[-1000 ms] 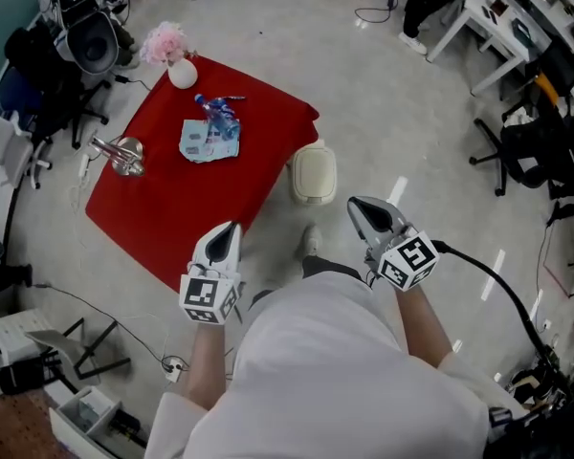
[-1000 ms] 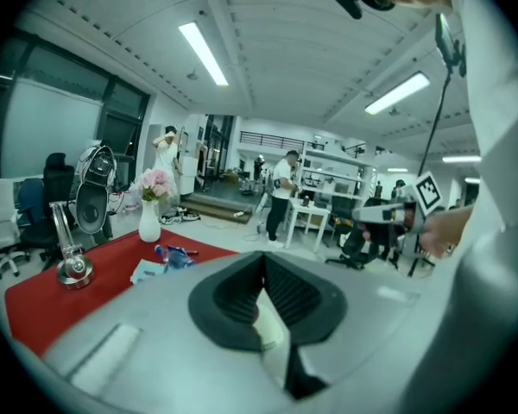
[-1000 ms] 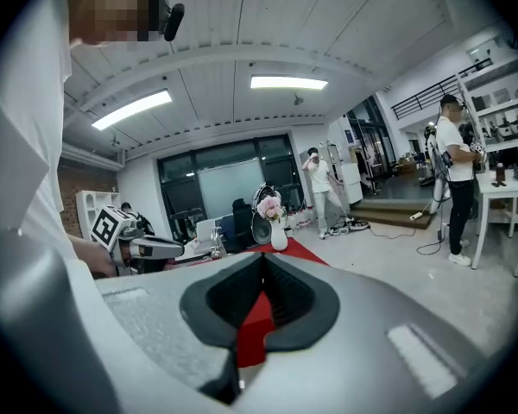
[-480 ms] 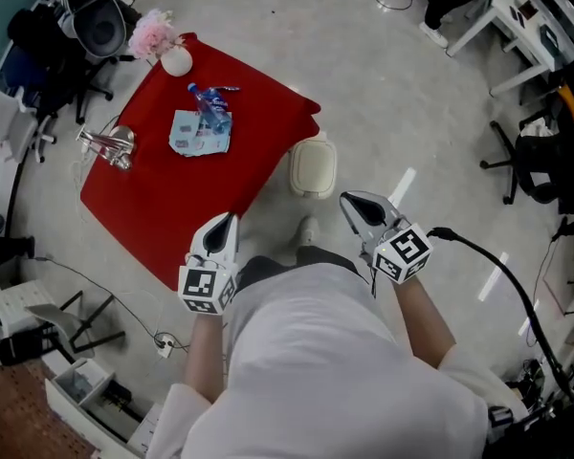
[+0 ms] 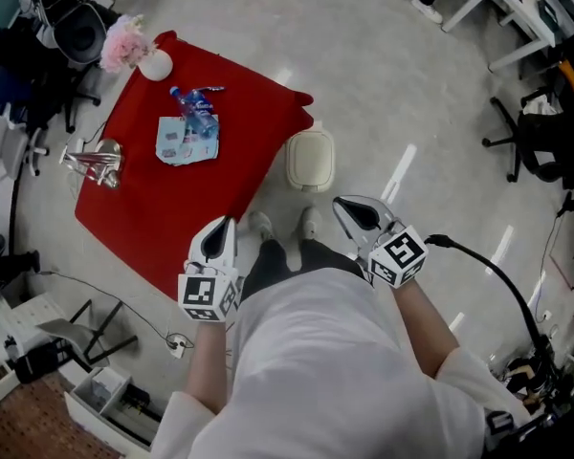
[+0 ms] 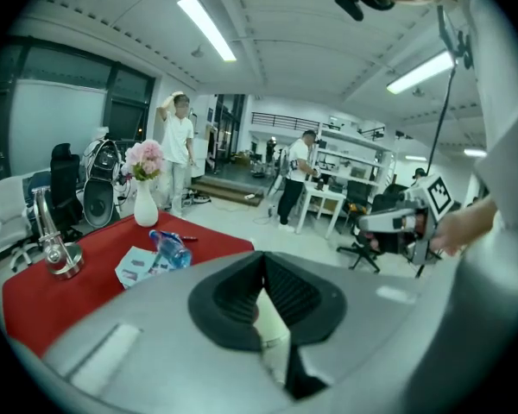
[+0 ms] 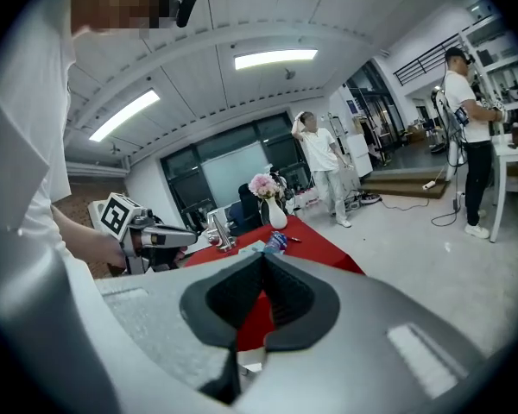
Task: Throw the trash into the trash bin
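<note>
**Left claw (image 5: 225, 226) and right claw (image 5: 342, 206) shut, empty**

Both hang off the counter (image 5: 143, 208)'s near edge. Bottle (image 5: 193, 113) lies well beyond them, mid-counter on paper (image 5: 172, 146), flat, cap toward the vase (image 5: 155, 64) corner.

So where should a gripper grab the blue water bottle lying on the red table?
Take the bottle across its middle, coming down from above. It lies on its side on a paper sheet on the red table, so its long sides are free. Jaws set across that narrow width should probably close on it.
</note>
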Demonstrator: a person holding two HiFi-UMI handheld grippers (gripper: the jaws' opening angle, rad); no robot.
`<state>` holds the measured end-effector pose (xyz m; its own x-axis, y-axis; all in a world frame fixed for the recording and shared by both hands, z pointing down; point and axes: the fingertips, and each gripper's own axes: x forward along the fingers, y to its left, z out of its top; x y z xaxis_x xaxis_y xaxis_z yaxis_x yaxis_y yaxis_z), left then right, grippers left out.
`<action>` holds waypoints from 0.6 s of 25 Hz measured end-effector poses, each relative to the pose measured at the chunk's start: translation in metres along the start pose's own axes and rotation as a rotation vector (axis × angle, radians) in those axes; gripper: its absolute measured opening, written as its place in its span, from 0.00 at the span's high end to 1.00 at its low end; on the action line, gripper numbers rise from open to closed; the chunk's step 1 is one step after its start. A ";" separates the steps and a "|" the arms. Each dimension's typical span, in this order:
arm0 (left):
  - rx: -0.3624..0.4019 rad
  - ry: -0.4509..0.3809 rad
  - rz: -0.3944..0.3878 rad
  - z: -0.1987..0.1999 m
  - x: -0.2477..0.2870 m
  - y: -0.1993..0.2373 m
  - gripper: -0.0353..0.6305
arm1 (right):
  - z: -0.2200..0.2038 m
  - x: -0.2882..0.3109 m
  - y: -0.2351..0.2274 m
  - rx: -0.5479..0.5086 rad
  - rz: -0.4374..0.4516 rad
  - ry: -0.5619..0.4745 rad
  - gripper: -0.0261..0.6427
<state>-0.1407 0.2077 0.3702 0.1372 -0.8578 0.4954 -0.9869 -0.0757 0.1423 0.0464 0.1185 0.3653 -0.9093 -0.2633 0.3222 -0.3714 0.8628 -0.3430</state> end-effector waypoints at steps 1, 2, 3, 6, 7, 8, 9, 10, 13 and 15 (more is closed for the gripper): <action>-0.004 0.005 -0.004 -0.002 0.003 0.002 0.94 | -0.004 0.000 -0.002 -0.003 -0.007 0.015 0.96; -0.006 0.010 -0.009 -0.004 0.006 0.005 0.94 | -0.009 0.001 -0.005 -0.005 -0.016 0.031 0.96; -0.006 0.017 -0.014 -0.006 0.011 0.009 0.94 | -0.014 0.004 -0.010 -0.007 -0.026 0.048 0.96; 0.006 0.041 -0.029 -0.014 0.026 0.025 0.94 | -0.030 0.015 -0.021 -0.019 -0.047 0.099 0.96; 0.014 0.051 -0.035 -0.018 0.031 0.029 0.94 | -0.035 0.018 -0.022 -0.023 -0.051 0.117 0.96; 0.024 0.063 -0.041 -0.023 0.035 0.033 0.94 | -0.041 0.021 -0.023 -0.026 -0.055 0.133 0.96; 0.037 0.076 -0.048 -0.028 0.039 0.037 0.94 | -0.047 0.023 -0.026 -0.026 -0.060 0.146 0.96; 0.051 0.090 -0.055 -0.033 0.044 0.039 0.94 | -0.053 0.026 -0.029 -0.023 -0.068 0.158 0.96; 0.079 0.124 -0.069 -0.051 0.061 0.047 0.94 | -0.076 0.038 -0.044 -0.006 -0.096 0.188 0.96; 0.081 0.144 -0.078 -0.065 0.071 0.049 0.94 | -0.094 0.047 -0.053 0.012 -0.106 0.206 0.96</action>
<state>-0.1743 0.1763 0.4676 0.2190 -0.7666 0.6036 -0.9755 -0.1852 0.1186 0.0408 0.1004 0.4819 -0.8079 -0.2580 0.5298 -0.4664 0.8295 -0.3073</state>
